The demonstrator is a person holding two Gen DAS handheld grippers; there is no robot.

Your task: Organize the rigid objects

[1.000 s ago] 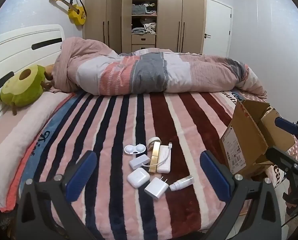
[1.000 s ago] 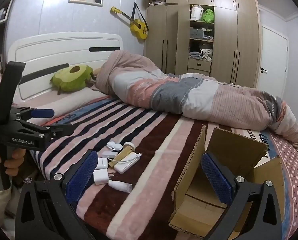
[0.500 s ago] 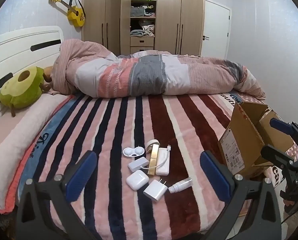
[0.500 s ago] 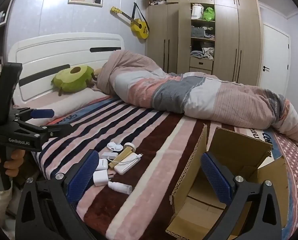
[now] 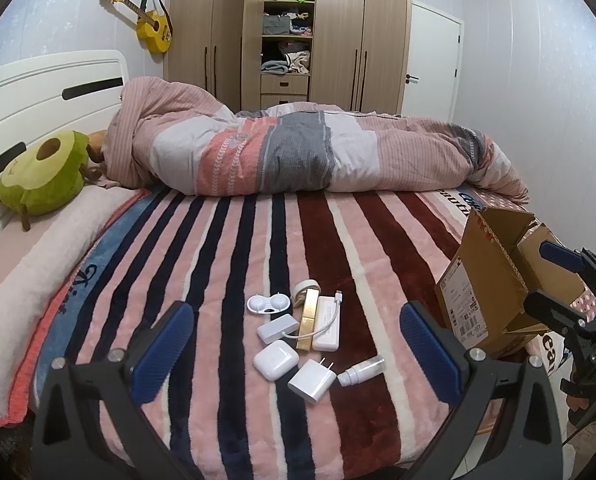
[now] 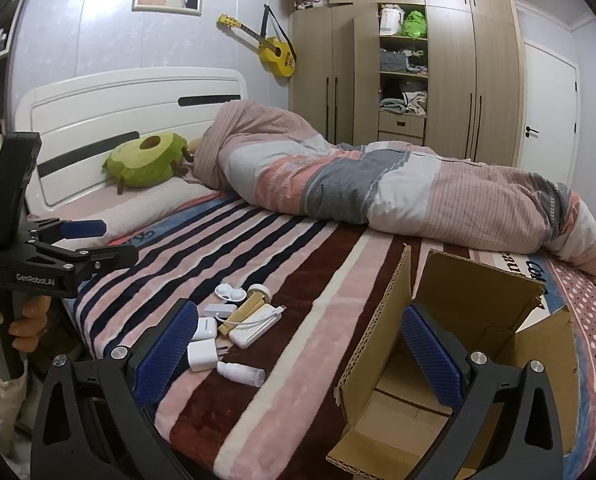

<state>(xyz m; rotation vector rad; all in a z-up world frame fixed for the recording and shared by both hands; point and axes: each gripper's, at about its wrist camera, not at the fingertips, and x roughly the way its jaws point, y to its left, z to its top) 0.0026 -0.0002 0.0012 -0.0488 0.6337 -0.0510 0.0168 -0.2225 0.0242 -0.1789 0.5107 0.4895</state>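
Both tongs pulled back slightly; left tongs, right tongs empty, spread.

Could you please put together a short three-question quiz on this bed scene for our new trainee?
1. True or false: the cardboard box already holds one of the small white items.
2. Which lies nearest the spray bottle? A) contact lens case B) plug adapter C) tape roll
3. Fill in: the left gripper and right gripper are both ____.

Key:
1. False; only bare cardboard shows inside the box.
2. B
3. open, holding nothing
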